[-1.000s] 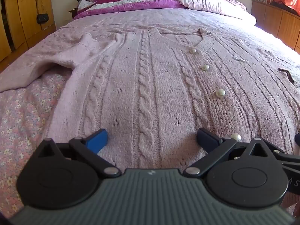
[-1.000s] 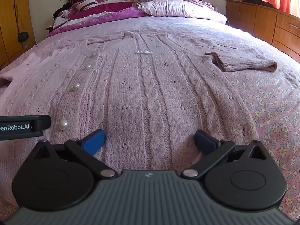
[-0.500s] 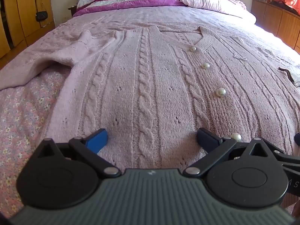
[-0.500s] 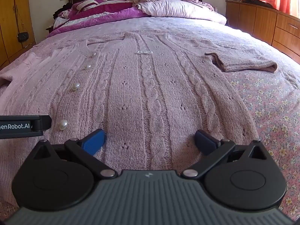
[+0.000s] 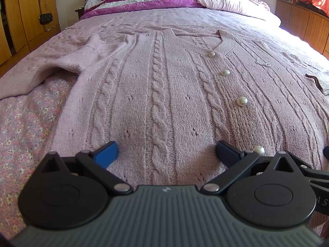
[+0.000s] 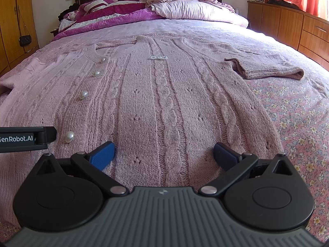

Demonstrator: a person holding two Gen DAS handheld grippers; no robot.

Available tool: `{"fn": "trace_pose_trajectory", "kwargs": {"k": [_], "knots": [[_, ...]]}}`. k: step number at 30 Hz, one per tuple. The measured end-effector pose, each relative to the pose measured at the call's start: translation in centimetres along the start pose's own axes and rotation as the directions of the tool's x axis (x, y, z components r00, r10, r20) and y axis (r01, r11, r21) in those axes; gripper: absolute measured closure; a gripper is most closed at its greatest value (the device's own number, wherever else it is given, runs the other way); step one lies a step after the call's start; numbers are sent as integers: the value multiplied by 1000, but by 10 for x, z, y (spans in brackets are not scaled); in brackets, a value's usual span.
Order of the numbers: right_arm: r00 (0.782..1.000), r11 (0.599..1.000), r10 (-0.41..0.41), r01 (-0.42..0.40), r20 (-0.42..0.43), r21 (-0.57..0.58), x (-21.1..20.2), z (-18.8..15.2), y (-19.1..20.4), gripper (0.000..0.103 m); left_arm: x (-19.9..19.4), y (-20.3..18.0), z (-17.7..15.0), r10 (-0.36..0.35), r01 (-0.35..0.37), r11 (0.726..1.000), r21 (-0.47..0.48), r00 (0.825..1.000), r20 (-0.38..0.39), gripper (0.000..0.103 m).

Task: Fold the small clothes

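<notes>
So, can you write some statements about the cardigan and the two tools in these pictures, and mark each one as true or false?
1. The pink cardigan lies spread out on the bed, front side up. True.
2. The left tool is closed on the hem. False: its fingers are wide apart at the hem and grip nothing.
3. The right tool is open. True.
4. The cardigan has dark square buttons. False: the pearl buttons are round and pale.
5. The sleeve in the right wrist view is folded back over itself, cuff pointing toward the body. True.
6. The bedsheet is plain white. False: it is pink with small flowers.
</notes>
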State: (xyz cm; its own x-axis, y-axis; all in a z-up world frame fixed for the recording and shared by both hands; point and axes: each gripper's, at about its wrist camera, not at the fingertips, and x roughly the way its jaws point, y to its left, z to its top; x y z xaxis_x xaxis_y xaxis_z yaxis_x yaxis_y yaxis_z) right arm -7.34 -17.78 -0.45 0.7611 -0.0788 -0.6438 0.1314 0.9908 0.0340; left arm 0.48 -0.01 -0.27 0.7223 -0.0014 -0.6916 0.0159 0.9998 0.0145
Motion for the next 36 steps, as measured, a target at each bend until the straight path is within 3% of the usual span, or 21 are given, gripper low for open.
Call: {"fn": "trace_pose_trajectory", "kwargs": {"k": [36], "knots": [[1000, 1000, -2, 2, 4, -2, 0, -1, 1, 0, -2, 0, -1, 0, 0, 1000, 3, 1000, 5, 0]]}}
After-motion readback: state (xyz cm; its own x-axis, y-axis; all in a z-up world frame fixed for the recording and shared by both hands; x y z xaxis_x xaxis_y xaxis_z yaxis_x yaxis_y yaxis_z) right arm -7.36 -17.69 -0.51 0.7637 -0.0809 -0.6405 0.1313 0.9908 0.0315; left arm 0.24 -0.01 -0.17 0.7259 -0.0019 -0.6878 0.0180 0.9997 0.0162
